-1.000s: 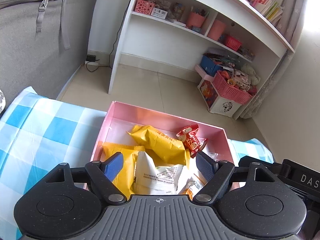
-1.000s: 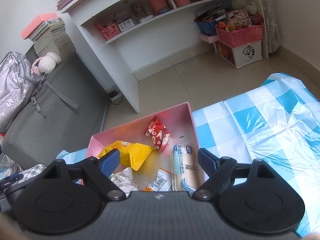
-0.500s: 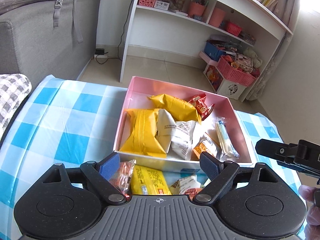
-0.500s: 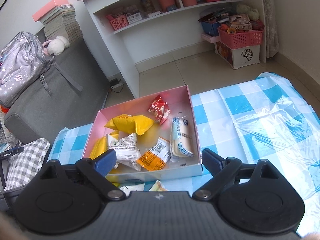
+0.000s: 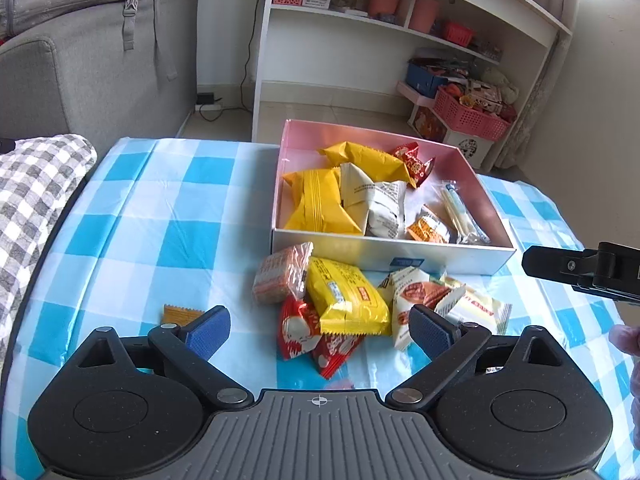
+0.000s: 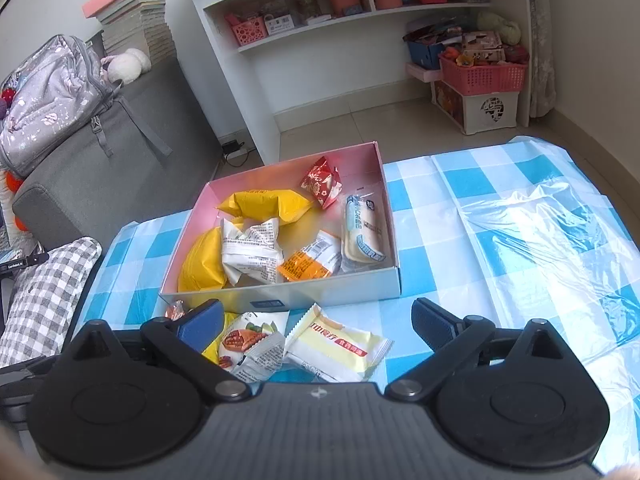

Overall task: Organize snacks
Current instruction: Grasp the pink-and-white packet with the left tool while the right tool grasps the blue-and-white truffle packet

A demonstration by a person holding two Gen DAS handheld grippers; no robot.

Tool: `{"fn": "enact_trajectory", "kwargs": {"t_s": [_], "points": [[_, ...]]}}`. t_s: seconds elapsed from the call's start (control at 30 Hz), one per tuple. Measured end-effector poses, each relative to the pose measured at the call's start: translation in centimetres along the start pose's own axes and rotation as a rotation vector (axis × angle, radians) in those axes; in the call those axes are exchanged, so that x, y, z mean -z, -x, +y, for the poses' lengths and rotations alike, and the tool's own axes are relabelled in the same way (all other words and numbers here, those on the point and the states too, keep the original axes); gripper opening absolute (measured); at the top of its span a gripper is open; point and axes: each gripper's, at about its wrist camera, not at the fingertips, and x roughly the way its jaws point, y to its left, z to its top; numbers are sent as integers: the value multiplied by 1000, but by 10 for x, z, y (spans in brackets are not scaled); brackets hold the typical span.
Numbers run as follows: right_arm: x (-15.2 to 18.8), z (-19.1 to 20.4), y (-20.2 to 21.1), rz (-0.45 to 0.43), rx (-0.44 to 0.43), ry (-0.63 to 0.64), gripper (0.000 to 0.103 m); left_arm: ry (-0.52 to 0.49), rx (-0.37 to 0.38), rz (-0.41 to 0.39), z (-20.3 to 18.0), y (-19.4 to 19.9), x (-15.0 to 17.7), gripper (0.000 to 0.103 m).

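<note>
A shallow cardboard box (image 5: pixel 394 258) with a pink lining and pale outer walls is set near the far edge of a table covered by a glossy blue-and-white checked plastic cloth (image 5: pixel 160 216); crinkled foil packets are piled inside it: two puffy yellow pillow packs (image 5: pixel 316 202), a white packet with fine black print (image 6: pixel 250 254), a small red one (image 6: pixel 321 181), an orange one (image 6: pixel 306 266) and a clear sleeve holding pale sticks (image 6: pixel 362 230). Loose snacks are heaped on the cloth just before the box's near wall: a clear-wrapped brown cracker block (image 5: pixel 282 280), a yellow bar pack (image 5: pixel 346 296), red packets (image 5: pixel 298 332), a white pack picturing nuts (image 6: pixel 244 338) and a cream pack with red lettering (image 6: pixel 338 346), too small to be read; a small orange sachet (image 5: pixel 182 314) is seen apart, nearer the left edge. The left gripper (image 5: pixel 320 330) is held above the heap, its blue ribbed pads spread wide and just opened further, nothing clasped; the right gripper (image 6: pixel 318 322) is likewise spread, just opened further, gripping nothing. A grey sofa (image 5: pixel 80 80), a checked cushion (image 5: pixel 36 200) and white shelving (image 6: pixel 340 40) are seen beyond.
</note>
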Motion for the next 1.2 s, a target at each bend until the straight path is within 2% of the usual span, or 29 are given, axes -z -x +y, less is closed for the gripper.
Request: {"fn": "enact_trajectory", "kwargs": {"t_s": [0.1, 0.3, 0.47, 0.57, 0.7, 0.87, 1.07, 1.2], "points": [[6, 3, -2, 23, 6, 48, 101, -9, 15, 17, 6, 2, 12, 97], [23, 3, -2, 39, -6, 101, 103, -107, 28, -1, 16, 7, 32, 97], [37, -2, -10, 68, 33, 146, 103, -255, 59, -8, 20, 5, 46, 97], [44, -5, -14, 84, 49, 178, 103, -358, 89, 33, 18, 1, 53, 97], [53, -8, -21, 124, 57, 206, 103, -435, 124, 69, 15, -6, 60, 98], [63, -3, -31, 168, 56, 246, 103, -534, 115, 85, 7, -16, 66, 97], [77, 10, -38, 180, 69, 350, 103, -544, 97, 116, 7, -22, 67, 96], [80, 12, -37, 165, 67, 379, 103, -551, 150, 152, 2, -19, 70, 96]]}}
